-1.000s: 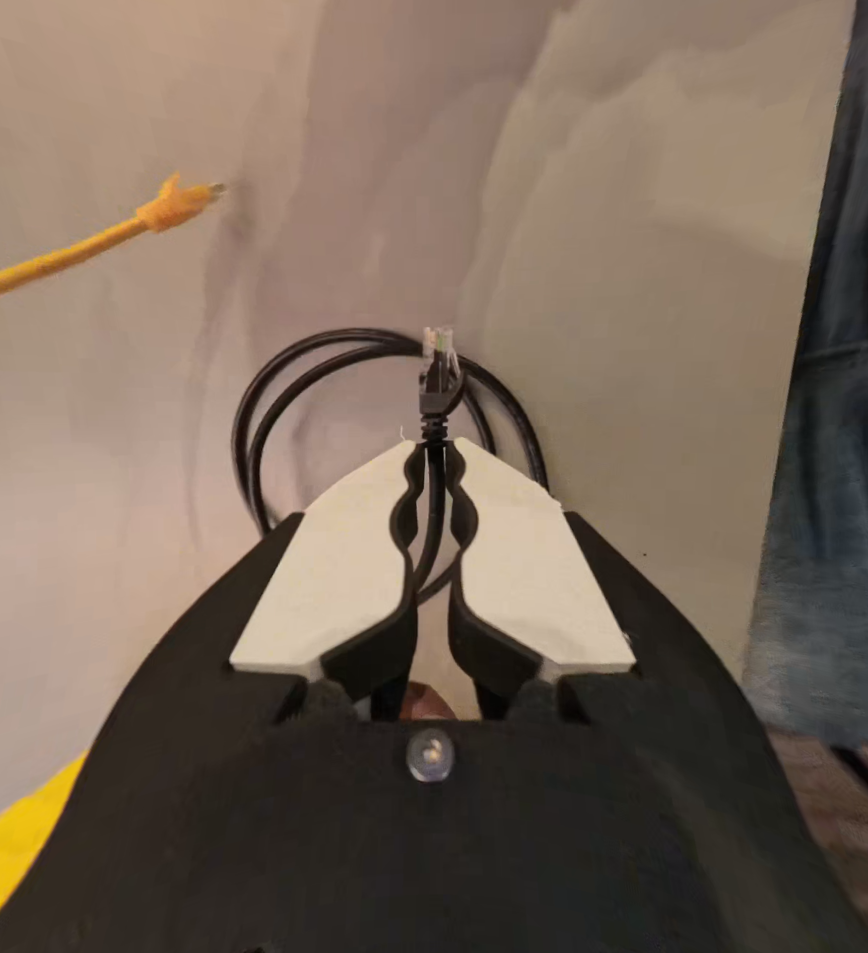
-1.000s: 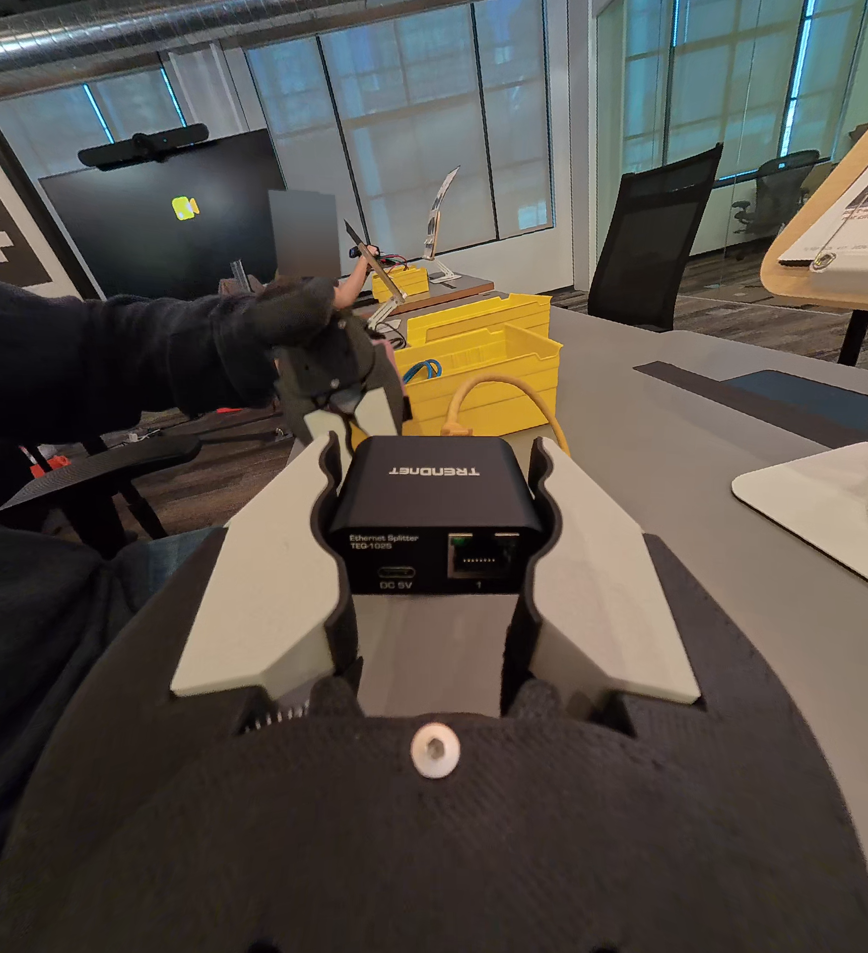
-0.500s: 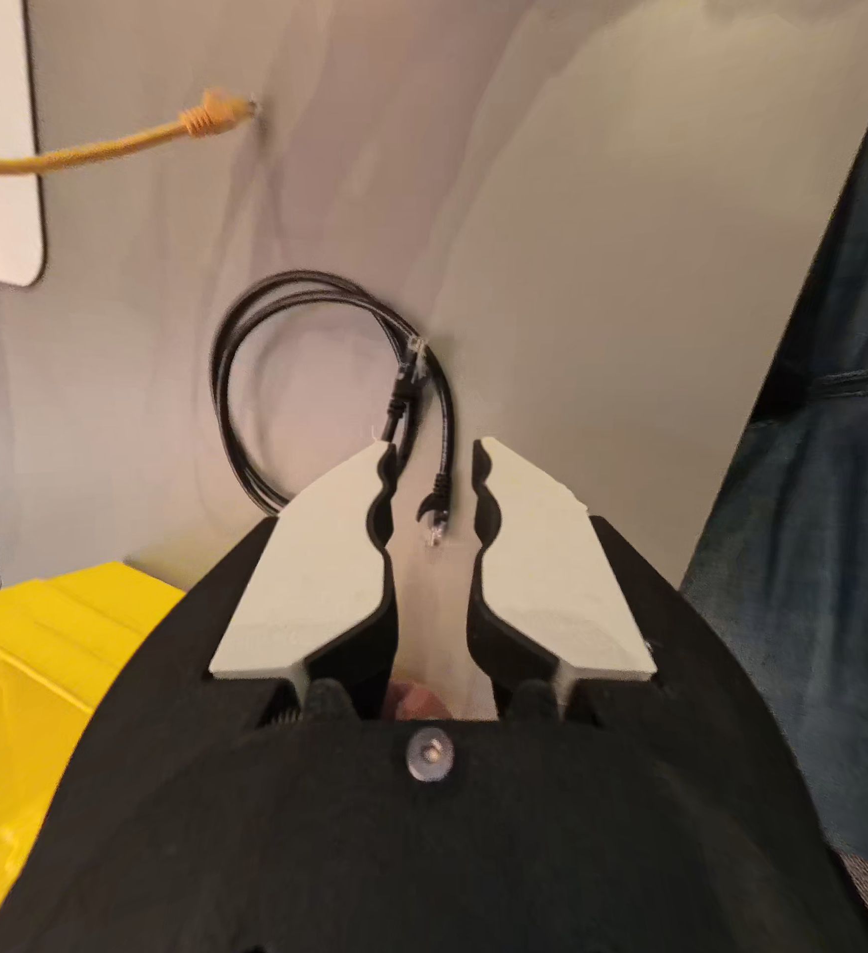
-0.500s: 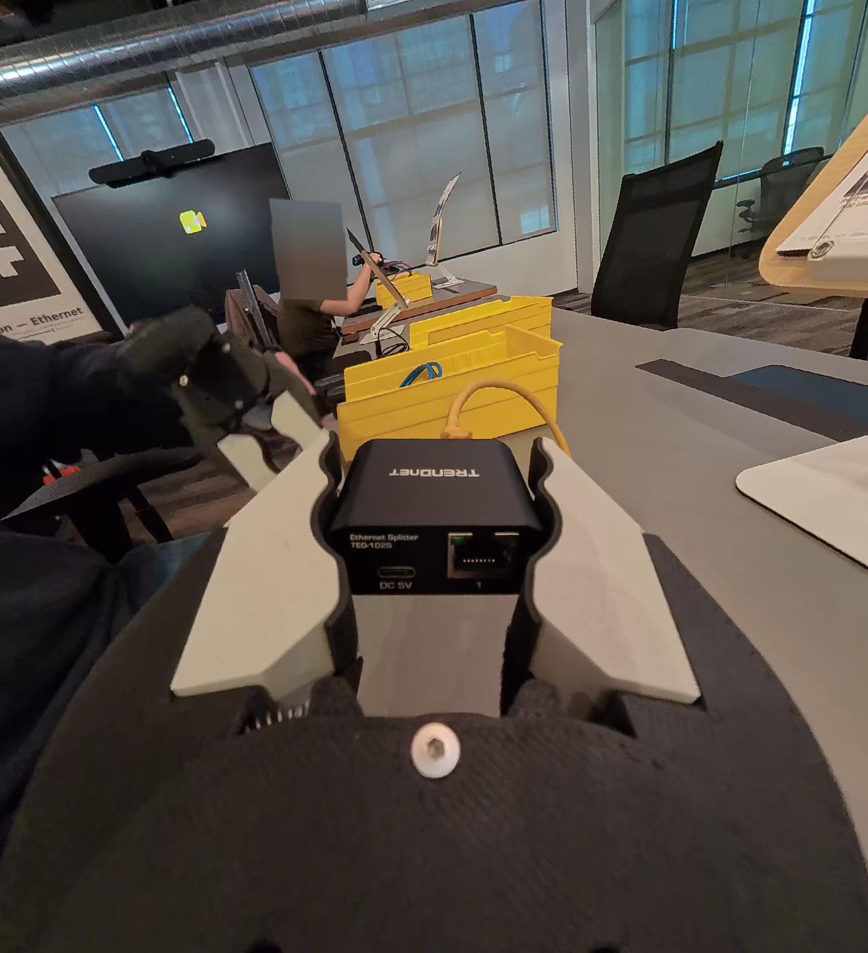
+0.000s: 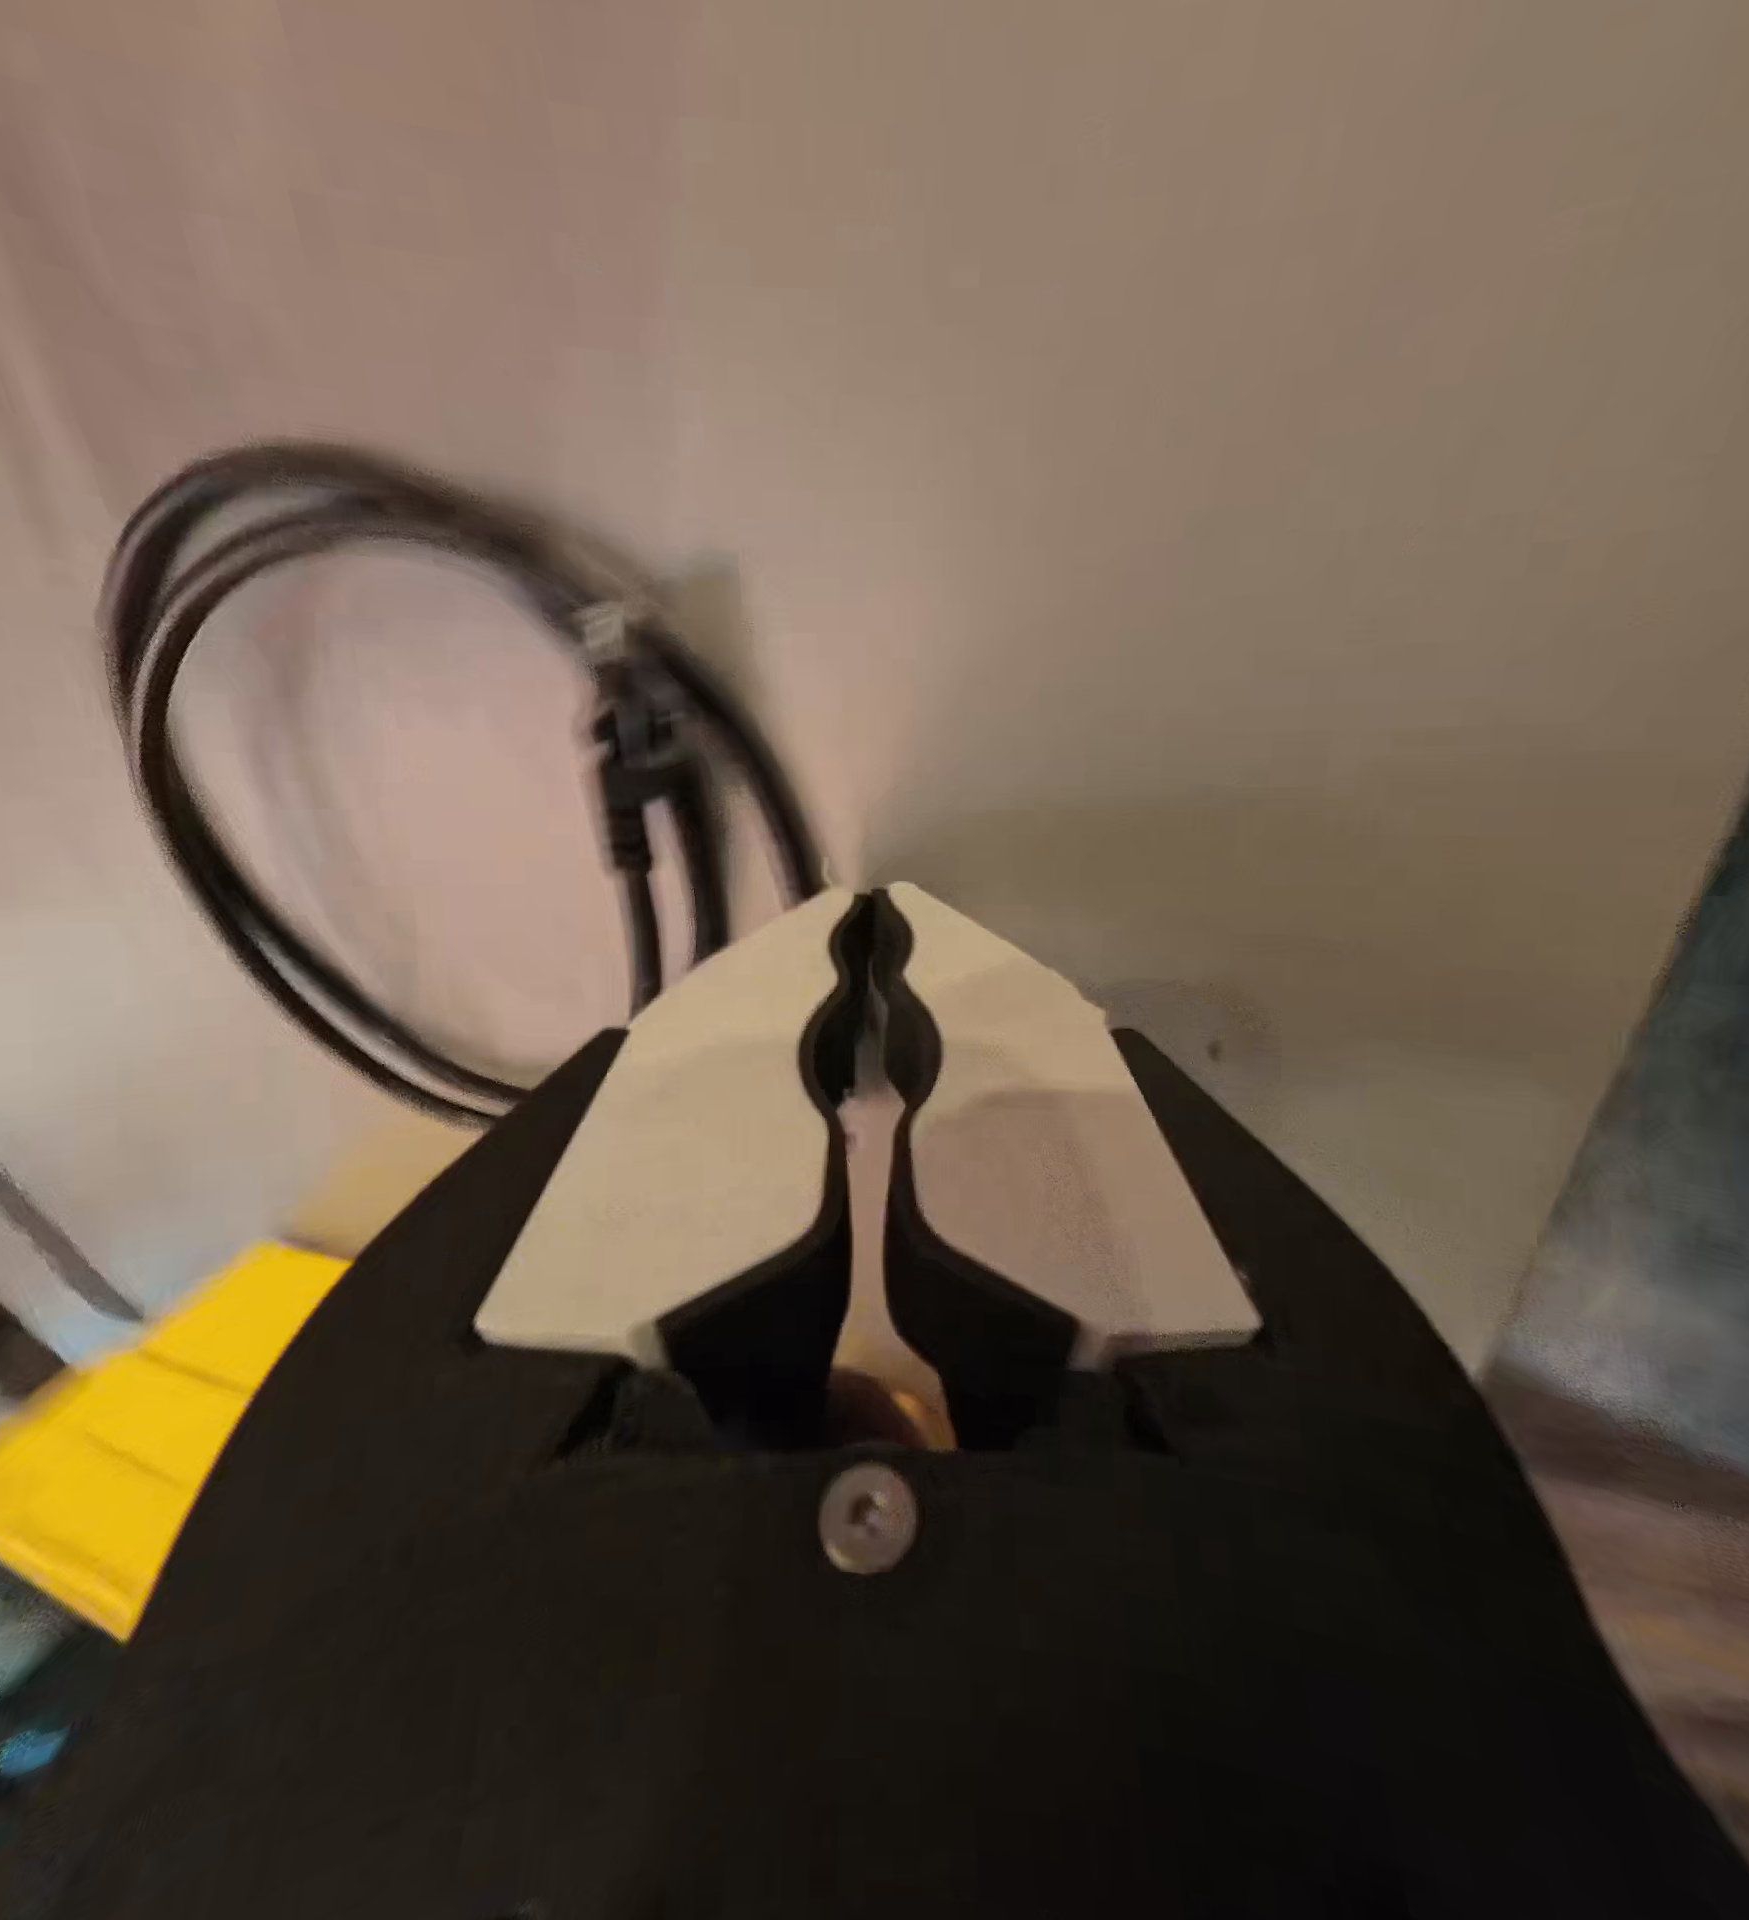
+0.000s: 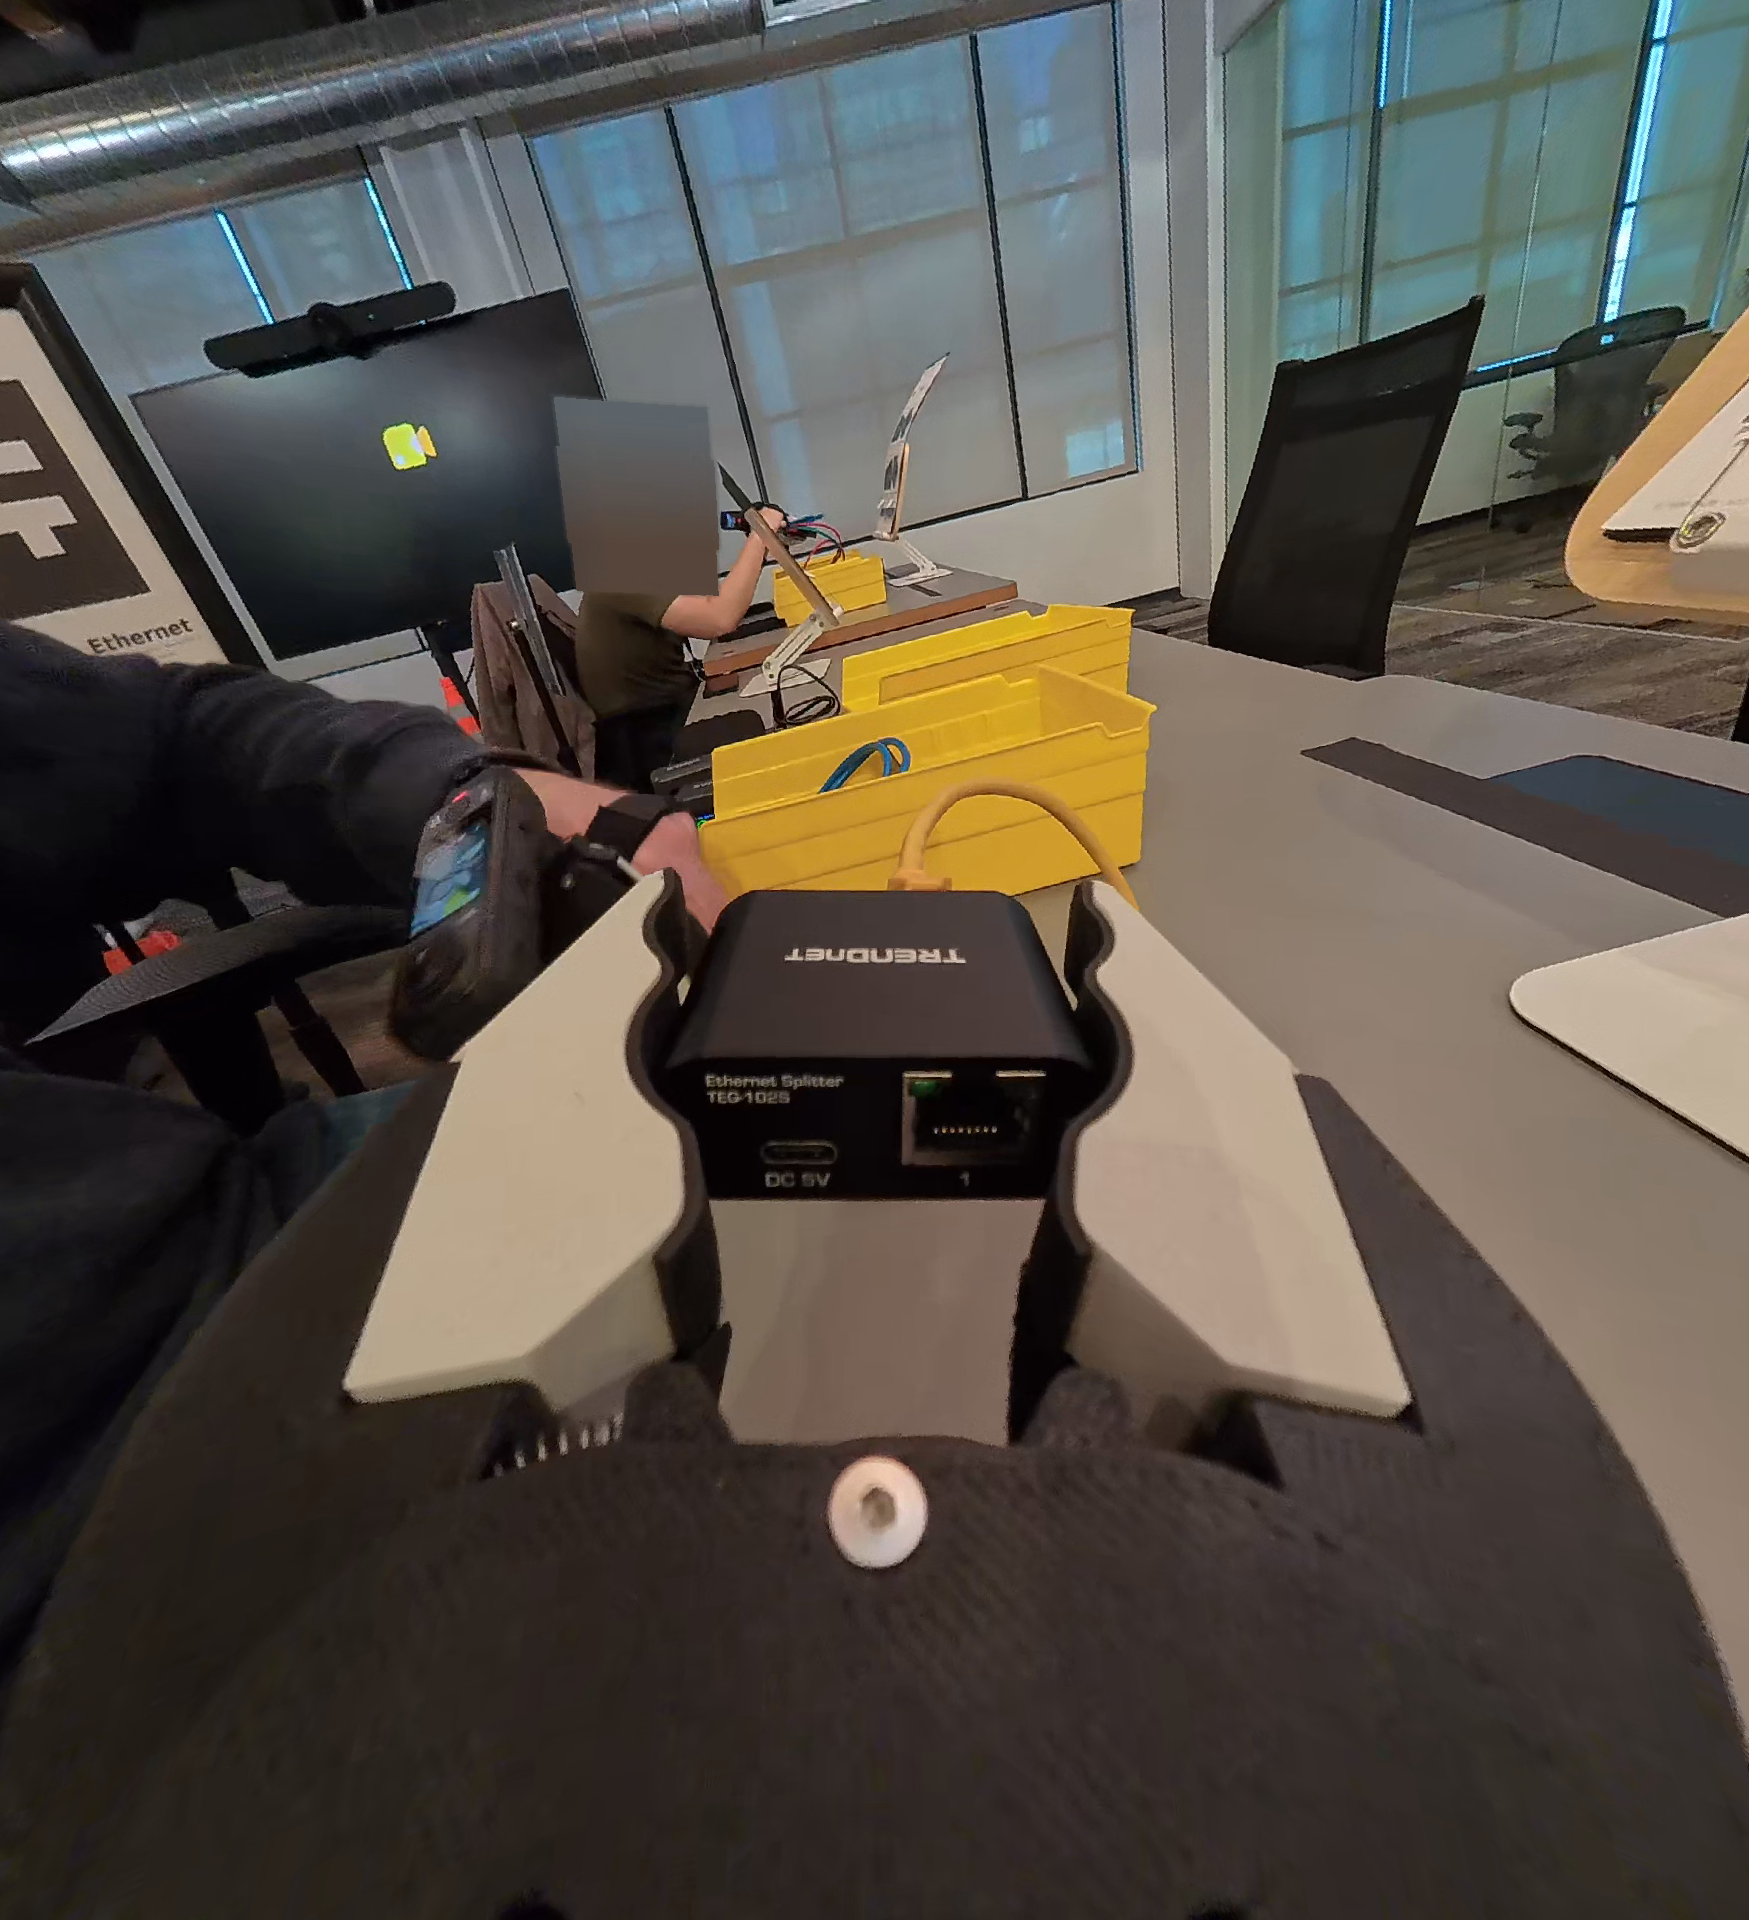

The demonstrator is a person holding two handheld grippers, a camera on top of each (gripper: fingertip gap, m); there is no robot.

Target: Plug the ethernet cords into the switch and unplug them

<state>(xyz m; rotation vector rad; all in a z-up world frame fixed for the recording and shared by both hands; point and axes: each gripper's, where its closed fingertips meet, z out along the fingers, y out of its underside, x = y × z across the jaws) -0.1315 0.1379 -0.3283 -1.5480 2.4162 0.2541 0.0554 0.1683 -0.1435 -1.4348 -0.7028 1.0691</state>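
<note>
In the left wrist view my left gripper (image 5: 875, 904) is shut, tips together, over the near end of a coiled black ethernet cord (image 5: 631, 769) on the grey table (image 5: 1161, 520). One strand runs in under the fingertips and a pale bit shows in the gap. The cord's other clear plug lies free on the coil. In the right wrist view my right gripper (image 6: 875, 904) is shut on a small black switch (image 6: 870, 997) resting on the table. A yellow cord (image 6: 1005, 805) is plugged into its far side. Its near port is empty.
Yellow bins (image 6: 1057, 748) stand just behind the switch, one holding a blue cable (image 6: 865, 758); a bin corner (image 5: 174, 1403) shows by my left gripper. A white stand base (image 6: 1680, 1039) is at the right. The hand with my left gripper (image 6: 496, 914) is left of the switch.
My left gripper let go of the black cord, opened over its other plug end, then shut and came down toward the table. My right gripper has kept still on the switch.
</note>
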